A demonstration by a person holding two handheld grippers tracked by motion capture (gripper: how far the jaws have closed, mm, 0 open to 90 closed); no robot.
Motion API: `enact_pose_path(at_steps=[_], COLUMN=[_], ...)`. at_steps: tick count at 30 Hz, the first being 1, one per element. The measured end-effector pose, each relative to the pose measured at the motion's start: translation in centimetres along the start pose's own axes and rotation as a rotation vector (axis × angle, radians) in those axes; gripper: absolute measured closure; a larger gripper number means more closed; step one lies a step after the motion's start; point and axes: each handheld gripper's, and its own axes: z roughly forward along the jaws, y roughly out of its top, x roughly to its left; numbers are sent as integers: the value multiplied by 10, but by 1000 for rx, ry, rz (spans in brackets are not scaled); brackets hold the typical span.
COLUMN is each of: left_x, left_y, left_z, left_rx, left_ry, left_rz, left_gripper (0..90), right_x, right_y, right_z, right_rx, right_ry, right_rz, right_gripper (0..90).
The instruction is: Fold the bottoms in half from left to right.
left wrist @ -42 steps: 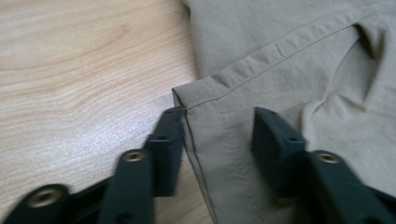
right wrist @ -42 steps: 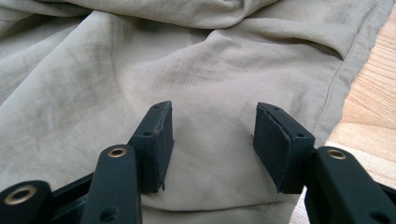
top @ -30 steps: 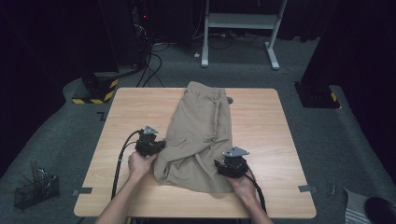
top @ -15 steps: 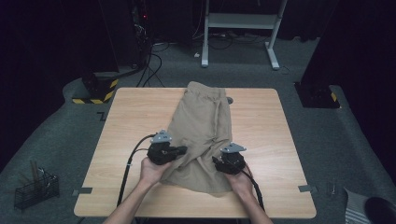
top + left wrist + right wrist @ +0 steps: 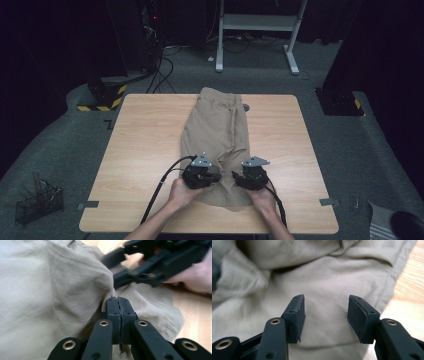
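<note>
Left to right: a wire basket (image 5: 37,204) of upright tools stands on the floor, your left gripper (image 5: 202,176) pinches a fold of the beige trousers (image 5: 216,125) lying mid-table, and your right gripper (image 5: 251,175) hovers open above them.

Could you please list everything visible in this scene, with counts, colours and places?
shorts: one, beige, lying lengthwise down the middle of the table, near end bunched between the grippers.
table: one, light wood, centre of the high view.
wire basket: one, dark, on the floor left of the table.
white frame: one, on the floor beyond the table.
striped block: one, black with yellow stripes, floor by the far left corner.
left hand-held gripper: one, black, jaws shut on a fold of the shorts.
right hand-held gripper: one, black, jaws open above the shorts.
hands: two, at the near edge.
</note>
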Motion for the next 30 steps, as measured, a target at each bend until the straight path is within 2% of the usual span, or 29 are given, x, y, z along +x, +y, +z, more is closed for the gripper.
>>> enact_pose_path(at_steps=[2, 5, 11, 13, 16, 18, 20, 22, 26, 30], left_x=[4, 12, 29, 29, 23, 18, 15, 15, 17, 11], left_y=[0, -1, 4, 9, 16, 16, 11, 6, 2, 3], left_z=[0, -2, -18, -25, -31, -26, -14, -5, 4, -2], left_rx=[-2, -17, -87, -111, -147, -121, -60, -27, 27, 17], left_ry=[10, 25, 53, 59, 44, 28, 37, 45, 55, 65], left_rz=[-8, -33, -85, -77, -57, -45, -12, -14, -16, -1], left_gripper=[889, 889, 890, 890, 890, 890, 889, 886, 867, 710], right_x=[2, 4, 14, 18, 23, 27, 28, 26, 18, 4], right_y=[-3, -1, 21, 30, 41, 45, 46, 43, 28, 17], right_z=[-2, 3, 27, 36, 47, 52, 52, 49, 33, 11], right_rx=[-4, -19, -18, -19, -18, -16, -14, -16, -18, -39], right_ry=[-8, 4, 9, 13, 14, 19, 21, 15, 16, 5], right_rz=[-16, -26, -31, -39, -40, -36, -32, -40, 7, 42], right_gripper=[467, 457, 457, 457, 457, 456, 452, 449, 445, 449])
